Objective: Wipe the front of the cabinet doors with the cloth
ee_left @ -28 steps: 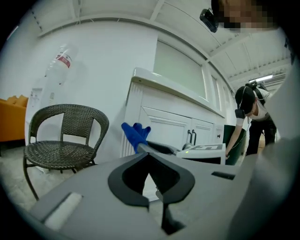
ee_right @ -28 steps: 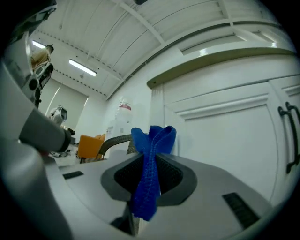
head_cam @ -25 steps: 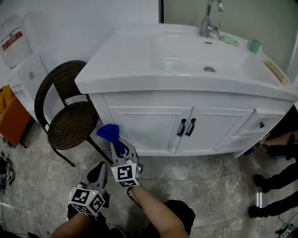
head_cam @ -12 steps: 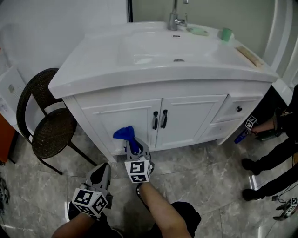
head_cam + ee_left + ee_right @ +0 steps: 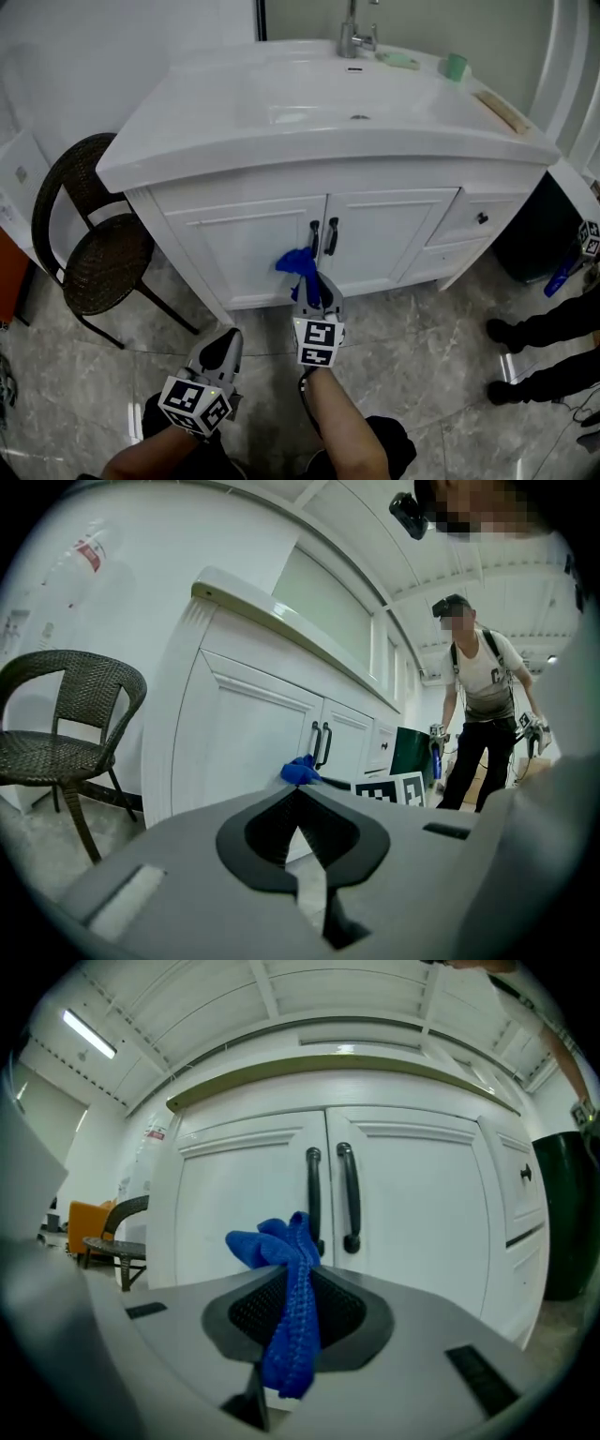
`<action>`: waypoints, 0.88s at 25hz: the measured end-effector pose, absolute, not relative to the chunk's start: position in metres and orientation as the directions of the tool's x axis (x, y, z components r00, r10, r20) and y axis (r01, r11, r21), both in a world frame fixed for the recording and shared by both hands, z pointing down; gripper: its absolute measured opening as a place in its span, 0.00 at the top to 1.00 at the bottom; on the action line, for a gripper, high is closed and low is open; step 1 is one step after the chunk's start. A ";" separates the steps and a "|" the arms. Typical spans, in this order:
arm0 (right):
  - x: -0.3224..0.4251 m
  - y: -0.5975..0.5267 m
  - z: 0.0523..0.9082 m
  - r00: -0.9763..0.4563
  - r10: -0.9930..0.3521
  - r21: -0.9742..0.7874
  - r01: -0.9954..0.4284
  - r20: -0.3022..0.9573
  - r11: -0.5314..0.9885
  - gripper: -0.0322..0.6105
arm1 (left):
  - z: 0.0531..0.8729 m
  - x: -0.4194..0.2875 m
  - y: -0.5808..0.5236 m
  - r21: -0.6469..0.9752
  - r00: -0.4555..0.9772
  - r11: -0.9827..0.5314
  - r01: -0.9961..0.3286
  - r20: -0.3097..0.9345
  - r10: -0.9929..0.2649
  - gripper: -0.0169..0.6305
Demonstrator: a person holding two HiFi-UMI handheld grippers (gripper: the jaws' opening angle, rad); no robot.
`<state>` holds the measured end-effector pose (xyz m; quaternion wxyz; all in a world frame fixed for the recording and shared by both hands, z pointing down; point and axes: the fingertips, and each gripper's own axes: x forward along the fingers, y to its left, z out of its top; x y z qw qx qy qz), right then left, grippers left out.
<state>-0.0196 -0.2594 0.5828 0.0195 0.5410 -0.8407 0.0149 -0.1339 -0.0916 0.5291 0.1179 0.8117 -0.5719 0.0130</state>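
Two white cabinet doors sit under the sink, the left door (image 5: 239,248) and the right door (image 5: 389,234), with black handles (image 5: 322,238) at the seam. My right gripper (image 5: 307,284) is shut on a blue cloth (image 5: 297,265), which bunches above the jaws. The cloth is low on the left door, just left of the handles; I cannot tell if it touches. In the right gripper view the cloth (image 5: 281,1269) hangs in front of the handles (image 5: 330,1199). My left gripper (image 5: 226,342) is shut and holds nothing, low over the floor and back from the cabinet.
A dark wicker chair (image 5: 89,258) stands left of the cabinet. The white sink top (image 5: 281,141) overhangs the doors, with a faucet (image 5: 354,33) and a green cup (image 5: 456,67). A person's legs (image 5: 544,330) and a dark bin (image 5: 539,234) are at the right.
My right gripper has carried the blue cloth rightward across the left door, from near its left edge to just beside the handles. The left gripper followed slightly to the right.
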 end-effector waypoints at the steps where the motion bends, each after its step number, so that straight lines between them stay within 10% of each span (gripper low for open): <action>1: -0.032 -0.254 0.581 -0.442 -0.896 -0.008 -0.897 0.040 0.442 0.84 | 0.530 -0.138 -0.091 0.179 0.337 -0.308 -0.934 0.158 -0.928 0.97; 10: -0.199 -0.190 0.544 -0.743 -0.662 0.055 -0.668 -0.099 0.742 0.84 | 0.531 -0.183 -0.082 0.142 0.225 -0.201 -0.969 0.180 -0.958 0.97; 22: -0.262 -0.200 0.605 -0.782 -0.623 0.038 -0.622 0.025 0.782 0.84 | 0.537 -0.234 -0.063 0.095 0.109 -0.091 -0.991 0.210 -0.972 0.97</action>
